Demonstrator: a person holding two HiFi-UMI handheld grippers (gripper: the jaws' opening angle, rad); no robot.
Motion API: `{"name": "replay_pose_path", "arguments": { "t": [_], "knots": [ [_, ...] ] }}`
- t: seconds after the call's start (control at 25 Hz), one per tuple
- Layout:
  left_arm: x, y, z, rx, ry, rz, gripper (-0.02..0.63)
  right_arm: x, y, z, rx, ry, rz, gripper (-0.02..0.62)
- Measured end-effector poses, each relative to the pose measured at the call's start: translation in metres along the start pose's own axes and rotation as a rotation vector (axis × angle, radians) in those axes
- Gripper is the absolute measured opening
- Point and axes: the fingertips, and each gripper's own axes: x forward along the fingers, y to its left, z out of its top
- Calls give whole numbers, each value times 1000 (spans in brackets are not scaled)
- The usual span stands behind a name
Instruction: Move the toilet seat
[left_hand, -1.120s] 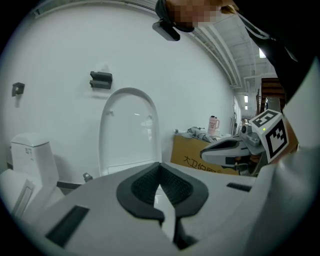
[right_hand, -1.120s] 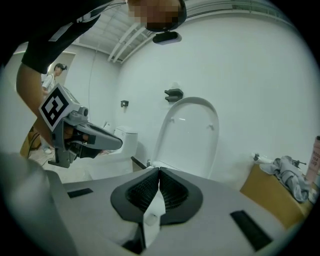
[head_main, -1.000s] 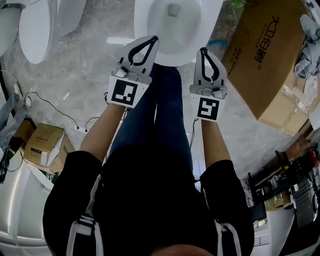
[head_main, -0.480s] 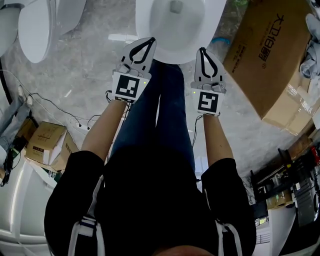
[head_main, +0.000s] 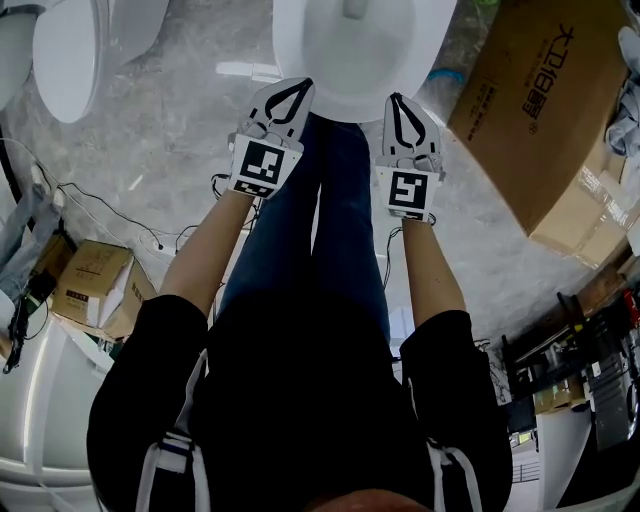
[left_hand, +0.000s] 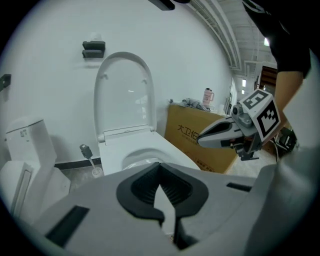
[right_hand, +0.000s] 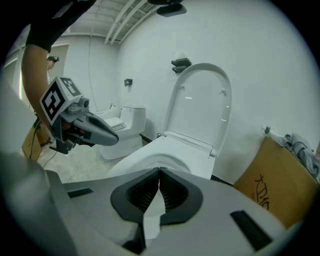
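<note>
Above the front edge of a white toilet, two shut grippers are held side by side.

Nearest, the person's bare forearms reach forward over blue-jeaned legs. The left gripper (head_main: 302, 85) and right gripper (head_main: 397, 99) each have their jaws pressed together with nothing between them, and their tips are near the bowl's front rim. Just ahead, the toilet seat (head_main: 345, 95) lies flat on the bowl. Behind it the lid (left_hand: 122, 95) stands upright against the white wall. A cardboard box (head_main: 530, 100) sits on the floor to the right and a second toilet (head_main: 70, 55) to the left.
</note>
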Motion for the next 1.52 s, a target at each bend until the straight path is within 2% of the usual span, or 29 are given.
{"name": "replay_pose_path", "arguments": {
  "t": [0.2,0.4,0.72,0.92,1.08,1.28,1.52],
  "knots": [
    [4,-6,-30,21,67,-43,8,15,12,-20,-23,-17,33,23],
    [11,-14,-55,53,120,-78,8,14,18,-52,-45,66,47,23],
    [19,-23,-94,70,213,-115,8,21,25,-88,0,150,83,23],
    [24,-31,-105,138,249,-170,8,22,21,-105,6,198,84,23],
    [27,-30,-115,150,276,-172,8,21,28,-114,-21,224,111,23],
    [28,-28,-130,158,328,-188,8,22,39,-127,-37,269,155,23],
    [30,-36,-144,246,383,-239,8,21,50,-145,-97,322,231,23]
  ]
}}
